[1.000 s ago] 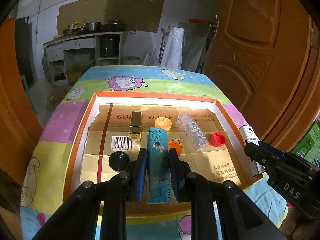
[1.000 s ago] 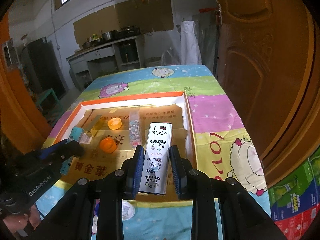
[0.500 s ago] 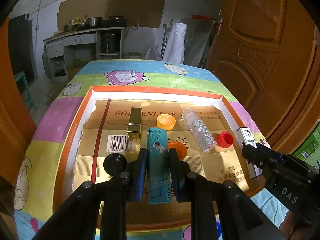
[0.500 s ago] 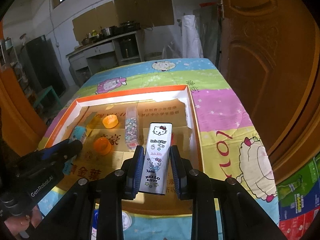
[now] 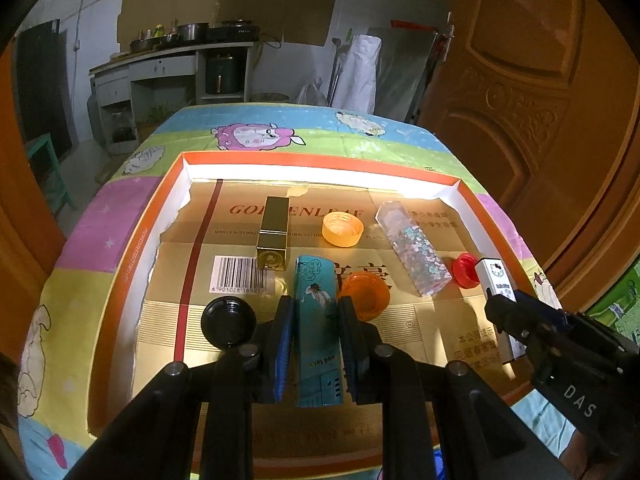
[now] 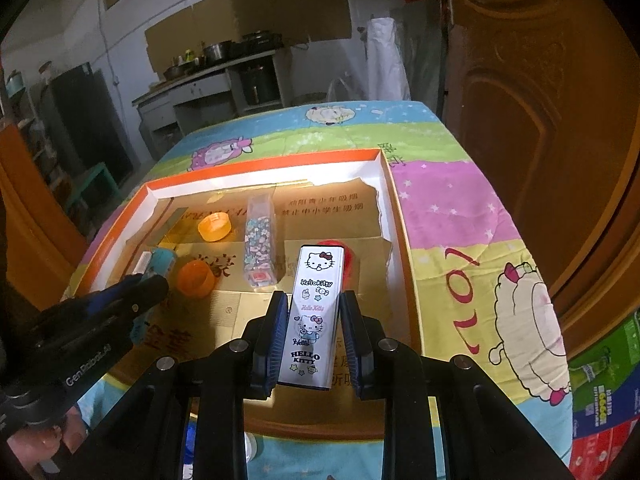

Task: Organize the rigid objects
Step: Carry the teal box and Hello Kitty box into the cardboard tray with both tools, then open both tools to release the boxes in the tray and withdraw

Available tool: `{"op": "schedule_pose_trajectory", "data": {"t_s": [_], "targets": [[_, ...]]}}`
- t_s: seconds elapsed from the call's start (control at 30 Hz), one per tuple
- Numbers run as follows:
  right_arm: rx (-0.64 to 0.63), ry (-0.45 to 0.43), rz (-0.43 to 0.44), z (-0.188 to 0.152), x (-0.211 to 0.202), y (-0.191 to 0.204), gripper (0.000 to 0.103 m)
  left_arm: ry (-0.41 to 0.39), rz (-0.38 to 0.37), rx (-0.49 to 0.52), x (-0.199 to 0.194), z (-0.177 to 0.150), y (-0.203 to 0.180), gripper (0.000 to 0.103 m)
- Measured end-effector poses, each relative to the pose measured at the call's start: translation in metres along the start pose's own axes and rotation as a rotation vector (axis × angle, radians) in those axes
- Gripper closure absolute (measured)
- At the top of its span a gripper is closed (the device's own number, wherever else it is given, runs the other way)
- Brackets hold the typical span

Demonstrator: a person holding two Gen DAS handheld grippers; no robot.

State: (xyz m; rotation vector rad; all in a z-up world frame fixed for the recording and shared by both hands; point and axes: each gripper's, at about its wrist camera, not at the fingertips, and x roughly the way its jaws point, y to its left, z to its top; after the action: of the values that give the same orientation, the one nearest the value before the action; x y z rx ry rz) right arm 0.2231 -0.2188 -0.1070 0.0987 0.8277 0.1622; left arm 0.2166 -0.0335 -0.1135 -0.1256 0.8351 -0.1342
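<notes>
My left gripper (image 5: pixel 314 306) is shut on a teal box (image 5: pixel 317 328) and holds it over the near middle of the orange-rimmed cardboard tray (image 5: pixel 120 264). My right gripper (image 6: pixel 314 300) is shut on a white Hello Kitty box (image 6: pixel 314 312) over the tray's near right part (image 6: pixel 394 204). The Hello Kitty box also shows in the left wrist view (image 5: pixel 496 280), at the right. The teal box also shows in the right wrist view (image 6: pixel 162 260), at the left.
In the tray lie a gold box (image 5: pixel 273 238), a black cap (image 5: pixel 228 320), two orange caps (image 5: pixel 343 230) (image 5: pixel 366 290), a clear glitter-filled box (image 5: pixel 414 252) and a red cap (image 5: pixel 464 270). A wooden door (image 5: pixel 532 92) stands right of the table.
Both grippers have moved forward and lower over the tray with their boxes still held. The tray objects have not moved.
</notes>
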Motion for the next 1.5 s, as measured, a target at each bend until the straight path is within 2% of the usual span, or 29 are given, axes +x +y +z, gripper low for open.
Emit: {"op": "schedule_pose_trajectory", "data": {"t_s": [0.7, 0.87, 1.1, 1.37, 1.5], "targets": [[-0.049, 0.024, 0.000, -0.007, 0.009, 0.009, 0.075, 0.012, -0.005, -0.003, 0.010, -0.003, 0.001, 0.081], [-0.065, 0.040, 0.033, -0.009, 0.010, 0.016, 0.075, 0.012, -0.003, 0.001, 0.009, -0.004, 0.000, 0.081], [-0.076, 0.063, 0.025, -0.011, 0.017, 0.018, 0.075, 0.009, -0.003, 0.001, 0.009, -0.004, 0.001, 0.081], [-0.128, 0.039, -0.003, -0.011, 0.018, 0.022, 0.075, 0.013, -0.011, -0.003, 0.010, -0.003, -0.001, 0.080], [-0.134, 0.026, 0.004, -0.011, 0.015, 0.023, 0.067, 0.020, -0.022, -0.018, 0.010, -0.002, -0.001, 0.078]]}}
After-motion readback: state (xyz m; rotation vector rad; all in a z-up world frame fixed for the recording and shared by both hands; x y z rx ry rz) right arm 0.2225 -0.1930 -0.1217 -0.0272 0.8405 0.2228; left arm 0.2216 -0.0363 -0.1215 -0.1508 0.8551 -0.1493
